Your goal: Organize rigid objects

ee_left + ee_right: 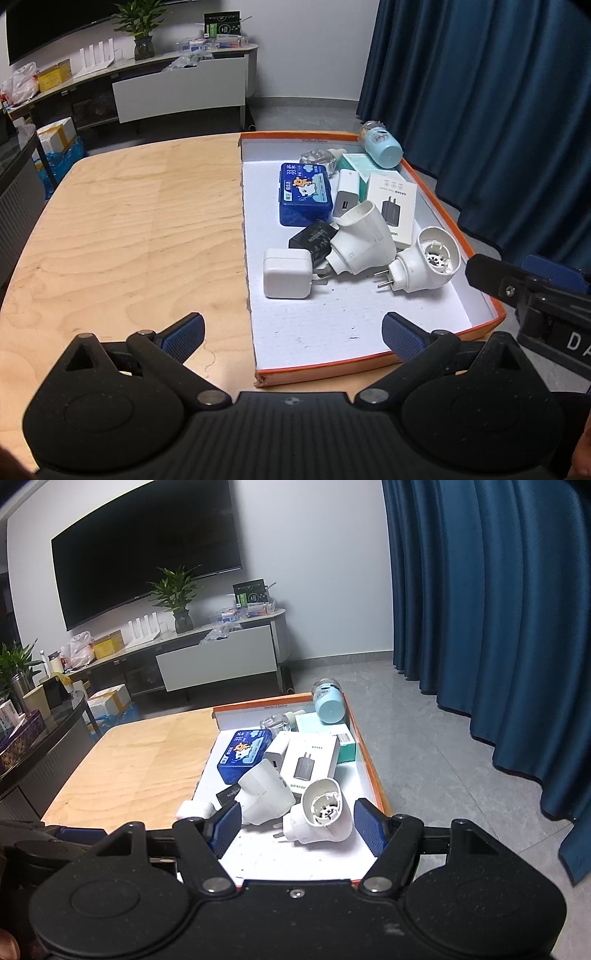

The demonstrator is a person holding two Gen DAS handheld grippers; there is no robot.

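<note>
A shallow orange-edged tray (436,195) (373,771) on the wooden table (129,229) holds several rigid items: a blue case (304,194) (243,755), a white cube charger (287,273), a black charger (314,238), two white plug devices (364,240) (428,264) (325,812), a white charger box (393,208) (308,762), a light blue bottle (382,144) (330,700). My left gripper (293,336) is open and empty at the tray's near edge. My right gripper (299,829) is open around the nearest plug device, not touching it.
A TV cabinet (218,661) with boxes and a plant (177,598) stands behind. Blue curtains (480,627) hang on the right. A dark side table (37,738) with clutter is at the left. The table's left half (140,768) is bare wood.
</note>
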